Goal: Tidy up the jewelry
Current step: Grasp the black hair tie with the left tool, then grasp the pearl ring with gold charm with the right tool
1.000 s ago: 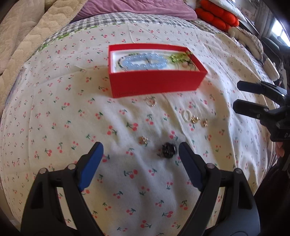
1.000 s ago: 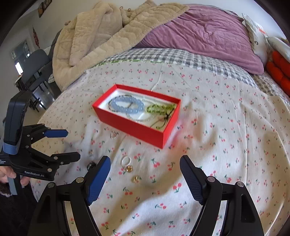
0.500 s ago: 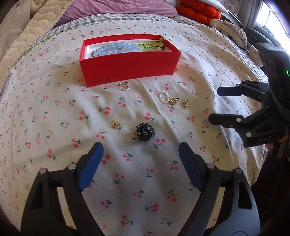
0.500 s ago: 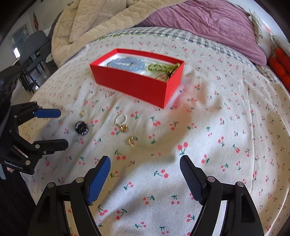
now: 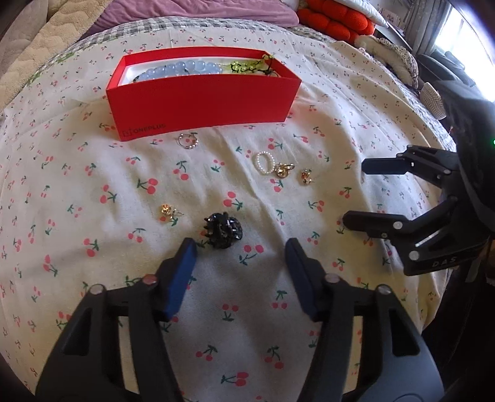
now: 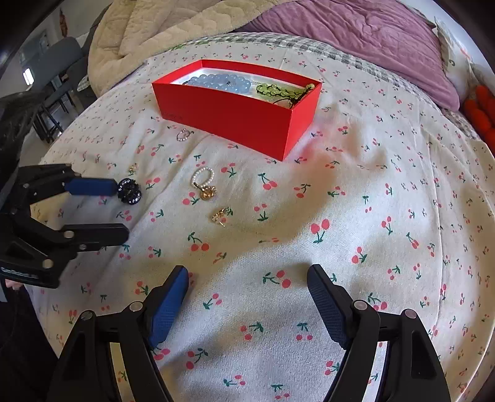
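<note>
The left gripper hangs low over the bed sheet, jaws spread wide and holding nothing. Just past its fingertips, between them, lies a black clip; from the right wrist view the clip sits at the tip of the left gripper's far blue pad, and whether they touch cannot be told. Left of the clip lies a small gold earring. The right gripper also hovers above the sheet with jaws wide apart and empty, bare cherry-print cloth between them. Ahead of it lies a gold stud, then a gold charm touching a pearl ring. In the left view the same pearl ring lies beside the charm, with the stud just to the right, and the right gripper reaches in from the right edge, near these pieces but apart from them. Farther on, a silver ring rests just before the front wall of the red box. The box stands open on the bed; inside, blue beads lie to the left and a green bracelet to the right. Beyond the box are a checked blanket, a purple duvet, a beige quilt and an orange cushion.
</note>
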`<state>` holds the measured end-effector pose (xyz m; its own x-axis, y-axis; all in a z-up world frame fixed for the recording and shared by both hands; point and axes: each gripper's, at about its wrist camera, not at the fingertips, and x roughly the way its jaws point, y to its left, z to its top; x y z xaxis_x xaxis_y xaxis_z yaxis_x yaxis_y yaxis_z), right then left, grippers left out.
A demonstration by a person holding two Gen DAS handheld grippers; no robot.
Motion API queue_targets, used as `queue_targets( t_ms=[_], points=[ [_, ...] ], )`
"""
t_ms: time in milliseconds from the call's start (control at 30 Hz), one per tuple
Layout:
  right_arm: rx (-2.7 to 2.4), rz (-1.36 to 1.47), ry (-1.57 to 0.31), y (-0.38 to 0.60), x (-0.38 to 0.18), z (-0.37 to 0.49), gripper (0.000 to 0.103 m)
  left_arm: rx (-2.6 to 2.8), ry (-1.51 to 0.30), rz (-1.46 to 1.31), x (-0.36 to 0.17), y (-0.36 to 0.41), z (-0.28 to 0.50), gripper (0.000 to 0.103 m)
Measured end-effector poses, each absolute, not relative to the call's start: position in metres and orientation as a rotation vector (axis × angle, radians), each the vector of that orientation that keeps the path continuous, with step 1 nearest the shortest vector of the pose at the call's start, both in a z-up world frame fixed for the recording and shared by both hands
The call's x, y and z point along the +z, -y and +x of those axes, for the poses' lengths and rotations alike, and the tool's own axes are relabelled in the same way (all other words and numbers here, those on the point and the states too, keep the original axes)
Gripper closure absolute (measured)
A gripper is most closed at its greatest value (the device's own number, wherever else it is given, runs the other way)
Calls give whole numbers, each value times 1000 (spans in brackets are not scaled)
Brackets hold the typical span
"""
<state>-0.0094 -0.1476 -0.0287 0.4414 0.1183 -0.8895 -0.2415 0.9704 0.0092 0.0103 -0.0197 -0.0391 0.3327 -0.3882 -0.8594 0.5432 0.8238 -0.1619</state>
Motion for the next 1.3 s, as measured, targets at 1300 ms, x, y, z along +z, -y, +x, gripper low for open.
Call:
queue_targets(
  t_ms=[1300],
  points=[
    [357,-164,-1066,102,-36,39,55,-489,-1080,125,-19,-5,15,78]
  ],
)
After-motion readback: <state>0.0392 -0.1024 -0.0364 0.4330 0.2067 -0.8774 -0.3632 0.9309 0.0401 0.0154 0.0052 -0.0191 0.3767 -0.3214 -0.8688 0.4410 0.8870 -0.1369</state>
